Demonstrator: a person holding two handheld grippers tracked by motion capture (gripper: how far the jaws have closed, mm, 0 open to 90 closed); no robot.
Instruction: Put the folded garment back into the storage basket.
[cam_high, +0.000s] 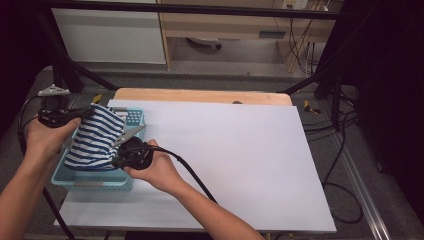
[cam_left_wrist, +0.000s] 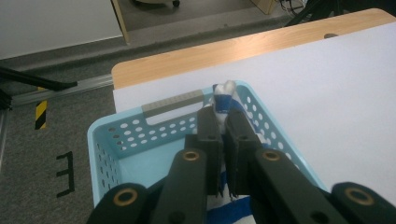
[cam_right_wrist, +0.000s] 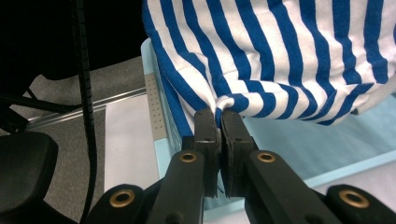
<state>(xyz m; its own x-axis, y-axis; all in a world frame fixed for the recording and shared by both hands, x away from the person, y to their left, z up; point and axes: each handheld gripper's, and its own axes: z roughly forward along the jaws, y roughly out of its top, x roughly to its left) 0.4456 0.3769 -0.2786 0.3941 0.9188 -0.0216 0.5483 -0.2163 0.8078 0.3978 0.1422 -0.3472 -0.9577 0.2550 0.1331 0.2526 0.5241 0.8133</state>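
Both grippers pinch a striped cloth above a pale blue basket at the table's left edge.

High view: the left gripper (cam_high: 82, 114) and right gripper (cam_high: 131, 150) hold the blue-and-white striped cloth (cam_high: 95, 137) draped over the perforated basket (cam_high: 90, 181), which sits on a white sheet (cam_high: 225, 150) covering a wooden table (cam_high: 200, 95); cables and dark frame legs ring the grey floor.
Left gripper view: jaws clenched on a bunched corner of cloth (cam_left_wrist: 223, 95) over the basket (cam_left_wrist: 121, 135).
Right gripper view: jaws clamped on a hem fold (cam_right_wrist: 224, 100). The fabric looks light, limp and likely to sag; edges and corners seem the best holds.
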